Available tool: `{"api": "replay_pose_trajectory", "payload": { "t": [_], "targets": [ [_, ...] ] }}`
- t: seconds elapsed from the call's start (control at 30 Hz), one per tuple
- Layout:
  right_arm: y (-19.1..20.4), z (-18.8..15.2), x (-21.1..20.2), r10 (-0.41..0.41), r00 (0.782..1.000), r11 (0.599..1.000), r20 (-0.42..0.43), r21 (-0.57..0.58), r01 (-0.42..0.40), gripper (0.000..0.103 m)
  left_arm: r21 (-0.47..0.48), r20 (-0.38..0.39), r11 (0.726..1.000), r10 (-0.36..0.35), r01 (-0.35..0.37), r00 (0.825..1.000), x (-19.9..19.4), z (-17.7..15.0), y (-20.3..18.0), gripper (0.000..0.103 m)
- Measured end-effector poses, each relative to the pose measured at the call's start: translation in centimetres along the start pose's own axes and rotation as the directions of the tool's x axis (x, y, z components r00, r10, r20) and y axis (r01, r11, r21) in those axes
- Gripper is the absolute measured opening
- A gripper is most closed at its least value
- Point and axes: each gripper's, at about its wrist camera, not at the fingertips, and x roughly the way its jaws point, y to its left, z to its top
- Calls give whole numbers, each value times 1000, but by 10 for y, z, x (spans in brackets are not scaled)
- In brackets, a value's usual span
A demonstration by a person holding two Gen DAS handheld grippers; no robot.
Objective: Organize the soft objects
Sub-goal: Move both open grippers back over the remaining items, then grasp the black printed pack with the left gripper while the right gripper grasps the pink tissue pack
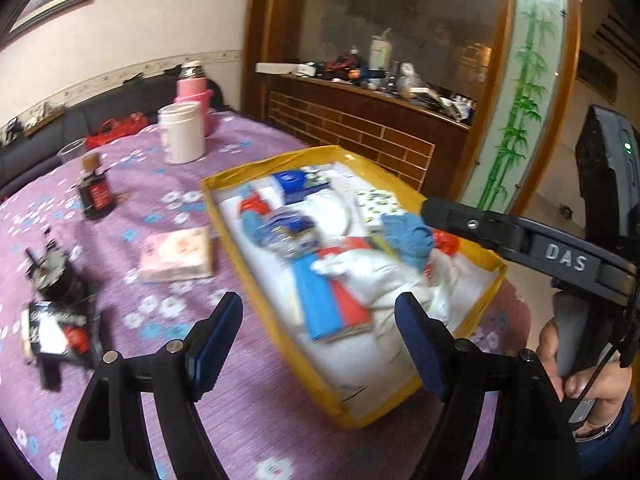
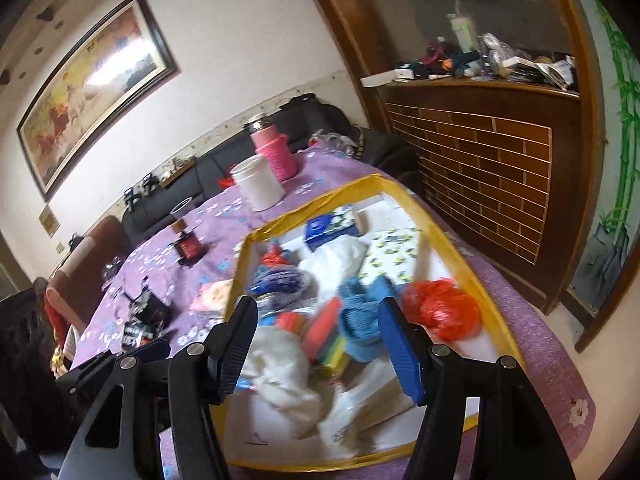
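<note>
A yellow-rimmed box [image 1: 272, 162] [image 2: 316, 208] lies on the purple tablecloth. It holds a crumpled white cloth [image 1: 360, 272] [image 2: 280, 368], a blue knitted piece [image 1: 408, 236] [image 2: 360, 308], a red plastic bag [image 2: 444, 312], tissue packs and a blue-and-red flat item [image 1: 332, 300]. My left gripper [image 1: 316, 308] hangs open over the box's near left part with nothing between its fingers. My right gripper [image 2: 317, 312] hovers open above the white cloth and the knit, empty as well. A pink tissue pack [image 1: 176, 254] lies on the cloth just left of the box.
A white jar [image 1: 182, 132], a pink flask [image 1: 192, 88] and a dark bottle [image 1: 94, 192] stand at the table's far side. Black packets [image 1: 56, 320] lie at the left. A cluttered wooden cabinet [image 2: 480, 152] stands behind the box. A hand [image 1: 576, 372] holds the right gripper.
</note>
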Motion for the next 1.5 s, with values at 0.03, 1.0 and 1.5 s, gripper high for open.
{"api": "replay_pose_trajectory", "payload": {
  "t": [0.03, 1.0, 1.5],
  "targets": [
    [4, -1, 0, 5, 1000, 1000, -2, -8, -5, 68, -8, -6, 1000, 2, -2, 1000, -3, -2, 6, 78],
    [60, -27, 23, 89, 991, 987, -99, -123, -101, 71, -396, -199, 910, 42, -120, 979, -17, -22, 247, 81],
    [58, -28, 26, 98, 989, 987, -109, -116, -111, 71, 18, -204, 989, 147, -146, 968, -21, -23, 140, 81]
  ]
}}
